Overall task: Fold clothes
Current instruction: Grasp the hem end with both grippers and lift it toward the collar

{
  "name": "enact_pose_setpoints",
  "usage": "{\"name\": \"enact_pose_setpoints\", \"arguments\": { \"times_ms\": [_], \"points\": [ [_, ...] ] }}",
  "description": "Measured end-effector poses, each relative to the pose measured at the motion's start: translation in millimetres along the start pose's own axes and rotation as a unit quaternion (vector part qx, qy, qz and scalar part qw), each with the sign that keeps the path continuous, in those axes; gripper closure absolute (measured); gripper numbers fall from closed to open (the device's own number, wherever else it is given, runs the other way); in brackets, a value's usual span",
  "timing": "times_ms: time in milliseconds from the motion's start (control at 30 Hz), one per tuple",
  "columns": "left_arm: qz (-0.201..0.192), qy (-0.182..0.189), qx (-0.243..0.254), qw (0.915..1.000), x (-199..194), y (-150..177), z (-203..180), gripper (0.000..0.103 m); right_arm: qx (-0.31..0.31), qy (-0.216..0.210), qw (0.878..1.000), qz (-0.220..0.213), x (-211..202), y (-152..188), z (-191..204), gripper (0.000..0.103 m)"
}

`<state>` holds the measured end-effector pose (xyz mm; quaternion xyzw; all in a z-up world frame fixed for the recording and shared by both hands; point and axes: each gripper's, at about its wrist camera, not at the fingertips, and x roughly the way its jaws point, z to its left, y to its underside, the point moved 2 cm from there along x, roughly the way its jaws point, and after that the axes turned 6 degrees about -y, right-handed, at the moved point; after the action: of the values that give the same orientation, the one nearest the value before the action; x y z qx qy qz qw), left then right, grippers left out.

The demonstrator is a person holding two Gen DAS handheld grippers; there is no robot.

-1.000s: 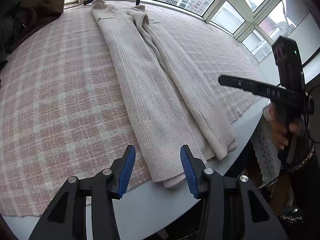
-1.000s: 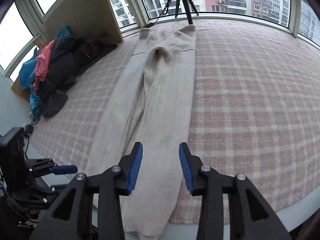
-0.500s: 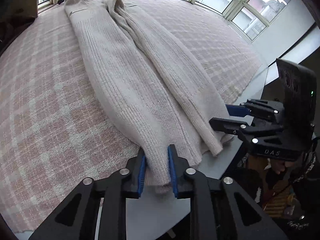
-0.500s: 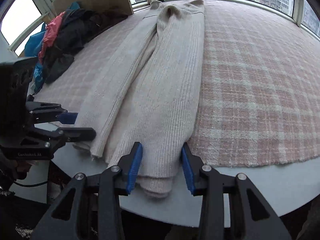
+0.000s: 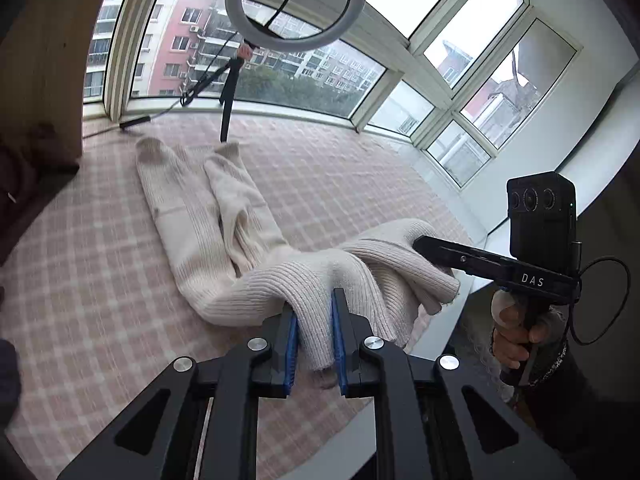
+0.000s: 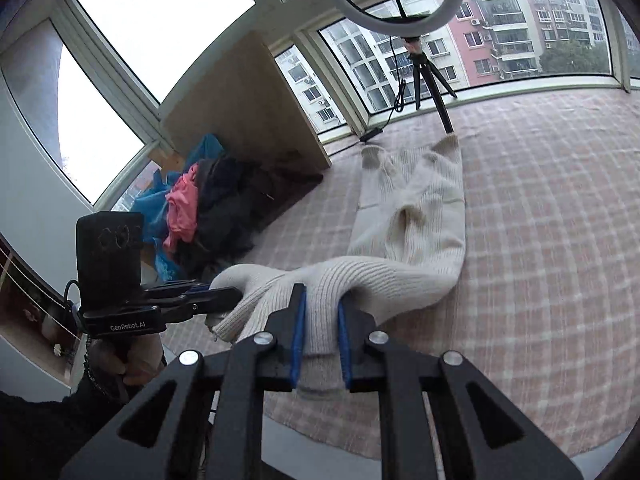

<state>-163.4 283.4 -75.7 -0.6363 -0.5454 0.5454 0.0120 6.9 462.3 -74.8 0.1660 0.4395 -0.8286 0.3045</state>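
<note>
Both grippers are holding the same cream knit trousers (image 5: 192, 220), and each one is shut tight on a leg end. The left gripper (image 5: 314, 340) pinches one ribbed leg between its blue pads, and the right gripper (image 6: 320, 332) pinches the other leg the same way. The near ends of the legs are lifted up off the pink checked cloth (image 5: 80, 300) on the counter. The far end, the waist part, lies flat near the foot of the ring light stand (image 6: 436, 96). So the trousers look long and only partly bent, with the raised ends hanging above the middle. I think the fold is about halfway: the leg ends are up, but they do not lie on the waist. The legs bunch a bit where they sag, though it is hard to see how neat they are. A heap of other clothes (image 6: 208, 208) waits on the far left.
</note>
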Motion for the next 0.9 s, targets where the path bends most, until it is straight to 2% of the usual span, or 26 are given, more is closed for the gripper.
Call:
{"name": "enact_pose_setpoints", "arguments": {
  "times_ms": [133,267,333,433,567,633,667,700,733,767,833,867,900],
  "points": [
    [-0.015,-0.022,-0.019,0.9995,25.9,-55.2,27.6,0.089,-0.003,-0.007,1.0,-0.02,28.6,-78.2,-19.3,0.089],
    [0.0,-0.04,-0.053,0.9978,71.0,-83.0,64.9,0.089,0.04,-0.017,0.999,-0.01,76.6,-127.6,-70.3,0.089],
    [0.014,-0.044,-0.073,0.9963,95.7,-90.7,83.2,0.089,0.068,-0.019,0.998,0.004,105.1,-141.5,-100.2,0.089],
    [0.039,-0.054,-0.1,0.9928,131.8,-99.9,112.3,0.089,0.108,-0.019,0.994,0.028,146.4,-154.2,-143.0,0.089],
    [0.086,-0.06,-0.117,0.9875,182.5,-104.8,147.9,0.089,0.139,-0.006,0.988,0.072,194.8,-152.5,-187.2,0.089],
    [0.12,-0.059,-0.138,0.9813,208.9,-105.2,167.8,0.086,0.172,-0.01,0.981,0.09,211.9,-155.6,-207.5,0.088],
    [0.14,-0.056,-0.161,0.9753,220.8,-105.4,179.7,0.085,0.189,-0.012,0.977,0.099,220.5,-157.1,-217.6,0.086],
    [0.146,-0.047,-0.174,0.9727,224.1,-106.8,186.6,0.083,0.205,-0.014,0.973,0.108,229.0,-158.6,-227.7,0.085],
    [0.145,-0.037,-0.182,0.9719,223.6,-108.7,190.9,0.083,0.226,-0.023,0.967,0.115,235.5,-160.1,-237.6,0.079],
    [0.145,-0.026,-0.189,0.9709,223.0,-110.7,195.2,0.083,0.251,-0.048,0.96,0.11,234.5,-161.5,-246.0,0.077],
    [0.144,-0.005,-0.203,0.9685,221.9,-114.6,203.9,0.081,0.261,-0.086,0.958,0.086,223.1,-166.5,-254.5,0.068],
    [0.143,0.006,-0.211,0.967,221.3,-116.5,208.3,0.076,0.242,-0.073,0.965,0.077,214.6,-167.7,-252.7,0.066],
    [0.134,-0.002,-0.203,0.9699,216.4,-119.1,209.7,0.066,0.222,-0.06,0.971,0.068,206.1,-168.9,-251.0,0.063]
  ]
}}
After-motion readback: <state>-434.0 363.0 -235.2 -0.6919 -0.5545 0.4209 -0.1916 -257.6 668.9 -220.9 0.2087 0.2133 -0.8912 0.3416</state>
